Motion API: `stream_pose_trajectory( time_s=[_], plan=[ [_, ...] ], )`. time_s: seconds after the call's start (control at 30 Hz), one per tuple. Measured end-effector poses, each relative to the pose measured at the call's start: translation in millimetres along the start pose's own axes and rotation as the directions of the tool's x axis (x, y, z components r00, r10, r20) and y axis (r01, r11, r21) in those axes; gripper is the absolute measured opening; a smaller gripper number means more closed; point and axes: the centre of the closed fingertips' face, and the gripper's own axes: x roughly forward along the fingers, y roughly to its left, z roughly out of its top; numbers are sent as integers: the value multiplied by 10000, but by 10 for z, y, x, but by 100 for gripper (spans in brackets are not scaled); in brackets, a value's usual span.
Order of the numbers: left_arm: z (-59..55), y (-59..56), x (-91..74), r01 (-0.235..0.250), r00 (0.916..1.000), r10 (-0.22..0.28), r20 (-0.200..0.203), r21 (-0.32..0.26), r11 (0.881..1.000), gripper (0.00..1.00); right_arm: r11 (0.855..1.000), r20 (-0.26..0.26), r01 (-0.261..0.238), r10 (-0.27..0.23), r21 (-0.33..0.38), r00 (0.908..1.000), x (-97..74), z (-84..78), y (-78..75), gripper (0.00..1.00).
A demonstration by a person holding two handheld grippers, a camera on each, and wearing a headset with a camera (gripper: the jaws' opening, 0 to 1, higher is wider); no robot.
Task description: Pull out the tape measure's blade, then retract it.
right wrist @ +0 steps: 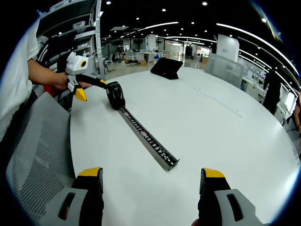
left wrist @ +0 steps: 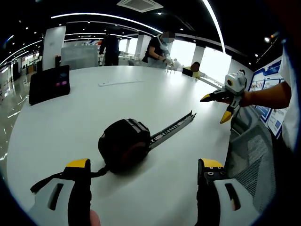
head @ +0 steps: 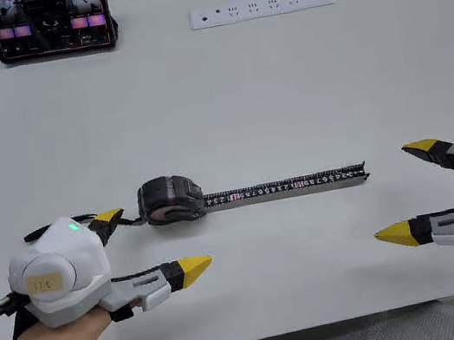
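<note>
- Your left gripper point(head: 158, 239) is standing wide open and is gripping nothing; you are holding it over the near left part of the white table point(head: 239, 88).
- Its two yellow-tipped jaws are pointing toward the tape measure case point(head: 171, 200). In the left gripper view the case is lying just ahead of the jaws, in line with the gap between them, and I am not seeing either jaw touching it.
- Your right gripper point(head: 394, 192) is also standing wide open and is carrying nothing. You are holding it at the right side of the table, with the jaws pointing left toward the free end of the blade point(head: 287, 186).
- The black case is resting on the table in front of you, left of the middle. The blade is lying pulled out flat on the surface, running from the case to the right, with its numbers facing up.
- The end hook point(head: 363, 170) of the blade is lying near the right gripper but apart from it; in the right gripper view it is sitting ahead of the two jaws.
- A thin black strap point(left wrist: 47, 181) is trailing from the case toward the left gripper.
- At the far side of the table a white power strip point(head: 260, 7) is lying flat, and a dark device with a lit screen point(head: 52, 23) is standing at the far left.
- A grey mesh chair point(right wrist: 37, 141) is standing at the near edge of the table.
</note>
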Motion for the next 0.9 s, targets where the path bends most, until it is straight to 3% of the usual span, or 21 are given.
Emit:
stream_pose_trajectory(
  time_s=[0.9],
  plan=[
    [56, -101, 142, 186, 9997, -180, 158, -389, 9991, 90, 9999, -260, -118, 117, -48, 9996, 46, -79, -112, 83]
  ],
)
